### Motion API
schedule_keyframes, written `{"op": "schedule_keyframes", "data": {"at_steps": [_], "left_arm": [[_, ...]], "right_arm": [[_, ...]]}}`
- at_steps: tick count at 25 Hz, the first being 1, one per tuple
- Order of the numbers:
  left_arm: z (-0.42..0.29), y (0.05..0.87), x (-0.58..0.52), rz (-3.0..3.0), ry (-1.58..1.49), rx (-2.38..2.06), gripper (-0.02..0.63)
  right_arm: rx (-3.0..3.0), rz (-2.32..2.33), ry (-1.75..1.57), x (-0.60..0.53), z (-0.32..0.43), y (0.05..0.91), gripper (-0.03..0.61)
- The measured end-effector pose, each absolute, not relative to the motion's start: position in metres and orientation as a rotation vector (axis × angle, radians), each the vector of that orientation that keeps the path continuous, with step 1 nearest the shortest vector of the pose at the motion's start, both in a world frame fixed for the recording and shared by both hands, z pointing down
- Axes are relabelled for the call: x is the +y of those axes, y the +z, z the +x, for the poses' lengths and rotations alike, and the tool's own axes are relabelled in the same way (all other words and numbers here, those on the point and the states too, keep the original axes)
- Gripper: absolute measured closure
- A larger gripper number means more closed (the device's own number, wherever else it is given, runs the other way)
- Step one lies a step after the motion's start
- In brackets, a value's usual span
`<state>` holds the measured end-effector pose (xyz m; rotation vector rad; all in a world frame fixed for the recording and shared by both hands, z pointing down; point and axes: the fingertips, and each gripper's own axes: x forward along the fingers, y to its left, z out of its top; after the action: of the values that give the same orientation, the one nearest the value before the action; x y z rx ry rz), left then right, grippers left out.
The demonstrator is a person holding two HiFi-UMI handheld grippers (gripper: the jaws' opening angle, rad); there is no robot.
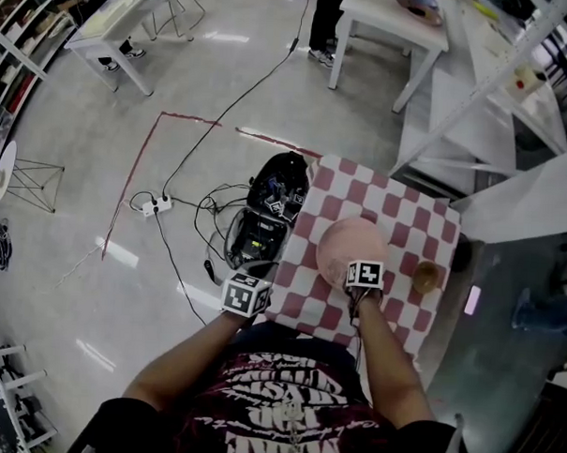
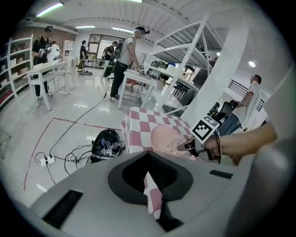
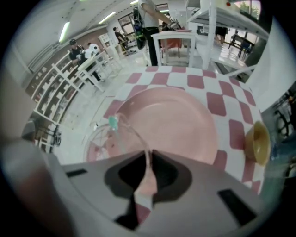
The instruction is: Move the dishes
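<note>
The left gripper [image 2: 149, 178] is closed empty at the checkered table's [image 1: 310, 311] 8 o'clock edge, while the right gripper [image 3: 147, 178] clamps a clear glass dish [image 3: 111, 139] by its rim beside the pink plate [image 3: 180, 125], so one move seems under way, with that plate and the amber bowl [image 3: 258, 141] at its 3 o'clock seemingly left.

A checked cloth [image 1: 406, 217], matt and woven-looking, is seen at centre right of the head view. On it a pink plate [image 1: 353, 250] is shown smooth, with a dull satin finish. A clear dish [image 3: 106, 139] is seen glassy and transparent. A small ochre bowl [image 3: 256, 141] is faintly glossy. The floor [image 1: 225, 68] is polished and reflective.
</note>
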<state>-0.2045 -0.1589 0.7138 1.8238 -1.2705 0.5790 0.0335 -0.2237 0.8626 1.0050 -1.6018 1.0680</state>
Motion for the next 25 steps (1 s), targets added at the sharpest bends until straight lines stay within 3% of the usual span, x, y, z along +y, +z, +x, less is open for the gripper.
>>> {"op": "schedule_keyframes", "data": {"at_steps": [3,6,20,21,23,25], "left_arm": [[-0.211,0.712,-0.157,1.822,0.575,-1.276,0.588],[-0.207,0.713,-0.16,1.828,0.574,-1.266,0.588],[-0.076,0.704,-0.197,2.046,0.571,-0.992,0.588],[-0.063,0.702,-0.199,2.063,0.569,-0.965,0.588],[-0.038,0.699,-0.201,2.093,0.574,-0.909,0.588],[-0.015,0.695,-0.201,2.12,0.584,-0.859,0.588]], "right_arm": [[-1.609,1.035,1.084,-0.226,0.03,0.864,0.518],[-1.652,1.024,1.151,-0.226,0.023,0.86,0.387],[-1.882,1.277,1.195,-0.196,0.089,0.757,0.368],[-1.867,1.303,1.178,-0.191,0.099,0.75,0.381],[-1.836,1.362,1.127,-0.179,0.119,0.733,0.54],[-1.832,1.407,1.105,-0.168,0.137,0.718,0.545]]}}
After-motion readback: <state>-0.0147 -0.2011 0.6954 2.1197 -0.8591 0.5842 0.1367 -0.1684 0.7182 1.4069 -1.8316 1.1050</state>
